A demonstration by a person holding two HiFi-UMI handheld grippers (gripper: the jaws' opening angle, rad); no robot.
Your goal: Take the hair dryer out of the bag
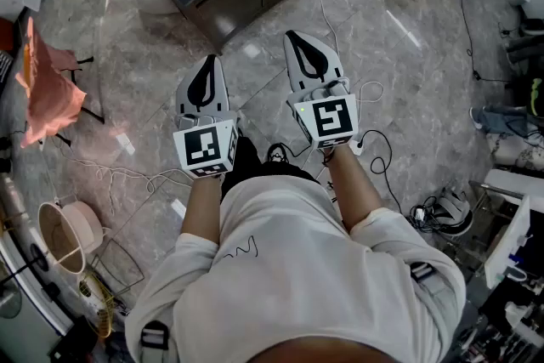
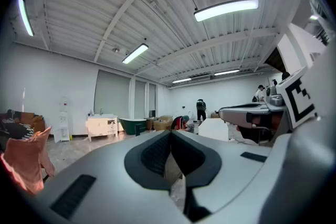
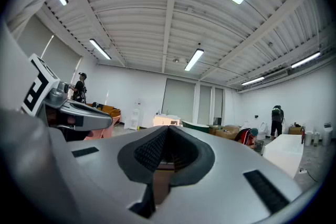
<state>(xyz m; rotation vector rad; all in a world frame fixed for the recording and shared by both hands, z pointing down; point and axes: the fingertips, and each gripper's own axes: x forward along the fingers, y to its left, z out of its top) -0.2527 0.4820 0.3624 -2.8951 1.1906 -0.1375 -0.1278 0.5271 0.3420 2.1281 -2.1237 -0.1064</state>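
2 shut grippers (image 1: 208,68) (image 1: 299,42), cabinet corner (image 1: 223,21) ahead.

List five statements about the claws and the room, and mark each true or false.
1. The left claw and the right claw are both shut. True.
2. The left claw holds a hair dryer. False: it holds nothing.
3. A pink cloth hangs on the left claw's side of the room. True.
4. The claws point straight down. False: they point level, out in front.
5. The floor is carpeted. False: it is glossy stone.
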